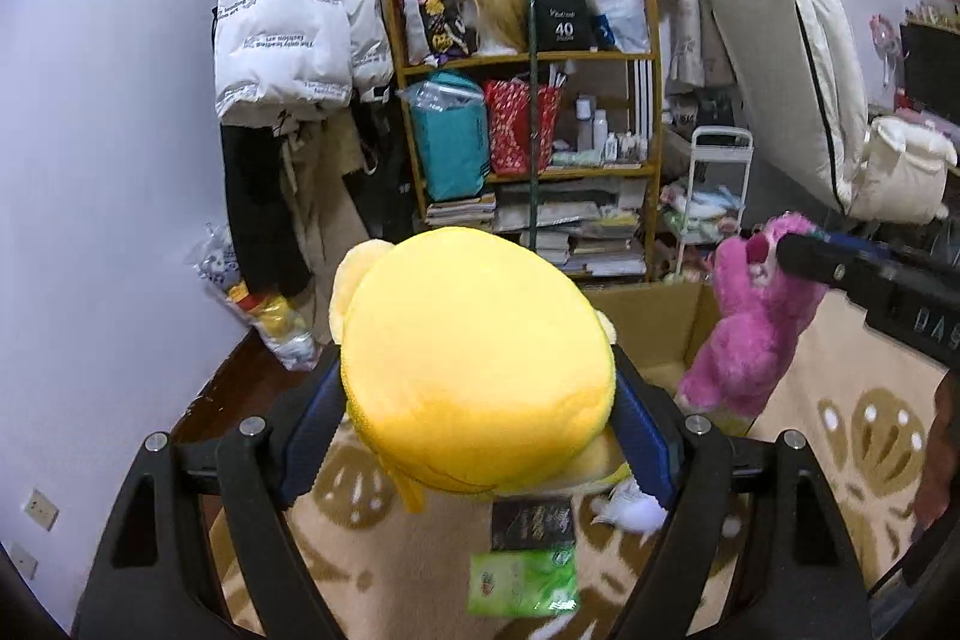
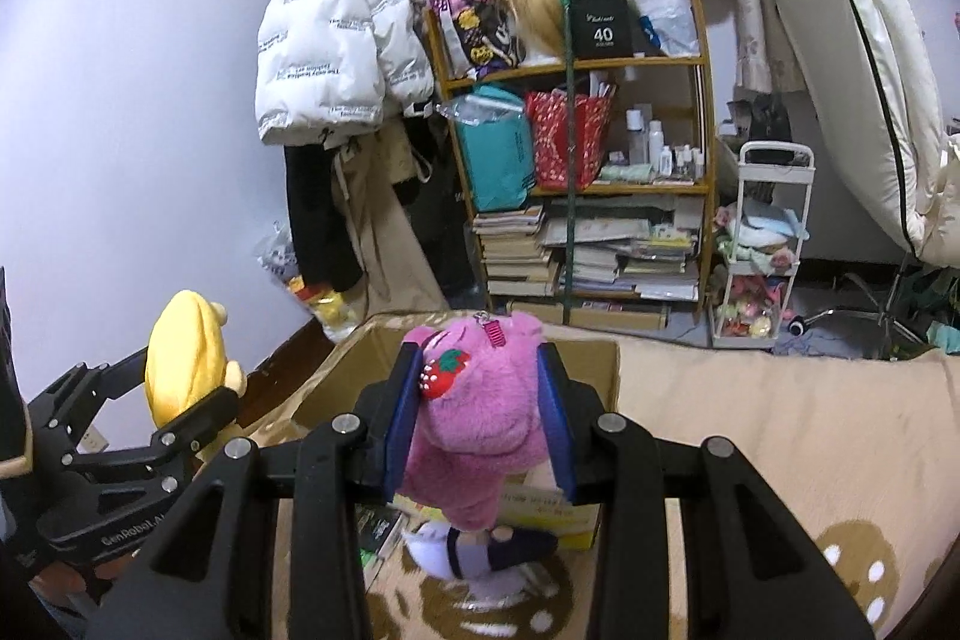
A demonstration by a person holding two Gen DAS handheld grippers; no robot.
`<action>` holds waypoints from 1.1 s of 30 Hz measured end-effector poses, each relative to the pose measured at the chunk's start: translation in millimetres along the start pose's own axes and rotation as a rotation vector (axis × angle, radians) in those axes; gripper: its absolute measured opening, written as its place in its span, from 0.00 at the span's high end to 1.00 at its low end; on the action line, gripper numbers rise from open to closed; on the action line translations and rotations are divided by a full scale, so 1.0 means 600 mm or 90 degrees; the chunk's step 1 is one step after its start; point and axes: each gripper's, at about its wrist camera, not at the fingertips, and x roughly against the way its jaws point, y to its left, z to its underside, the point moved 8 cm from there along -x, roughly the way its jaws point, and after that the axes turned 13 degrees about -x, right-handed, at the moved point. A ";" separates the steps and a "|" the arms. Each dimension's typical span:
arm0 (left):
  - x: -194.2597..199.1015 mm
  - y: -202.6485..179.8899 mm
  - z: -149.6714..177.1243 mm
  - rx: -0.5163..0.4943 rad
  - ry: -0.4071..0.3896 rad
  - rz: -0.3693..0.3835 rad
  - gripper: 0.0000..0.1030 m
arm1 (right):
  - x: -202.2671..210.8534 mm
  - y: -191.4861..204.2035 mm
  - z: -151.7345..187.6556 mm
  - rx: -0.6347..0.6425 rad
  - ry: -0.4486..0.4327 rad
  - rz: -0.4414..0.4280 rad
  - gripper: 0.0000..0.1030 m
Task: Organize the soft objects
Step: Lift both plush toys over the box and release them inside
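Over a beige patterned rug (image 1: 852, 436), left gripper (image 1: 480, 400) clamps yellow plush (image 1: 474, 364), right gripper (image 2: 480, 424) pink plush (image 2: 486, 400).

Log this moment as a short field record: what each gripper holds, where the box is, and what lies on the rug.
left gripper: shut on the yellow plush toy, held in the air
right gripper: shut on the pink plush bear, fingers pressing on both sides
cardboard box: open, on the rug, just beyond both toys
rug: beige with brown pattern
loose items on the rug: green packet, dark packet, small white and purple plush
toys in the box: cannot tell
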 end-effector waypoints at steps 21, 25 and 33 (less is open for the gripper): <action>-0.083 -0.023 0.011 -0.034 0.031 0.037 0.21 | -0.046 -0.044 -0.023 -0.032 -0.016 0.020 0.61; -0.100 -0.032 0.020 -0.038 0.046 0.054 0.21 | -0.057 -0.051 -0.017 -0.038 -0.009 0.022 0.61; -0.130 -0.045 0.030 -0.042 0.073 0.075 0.21 | -0.082 -0.057 -0.004 -0.044 0.007 0.020 0.61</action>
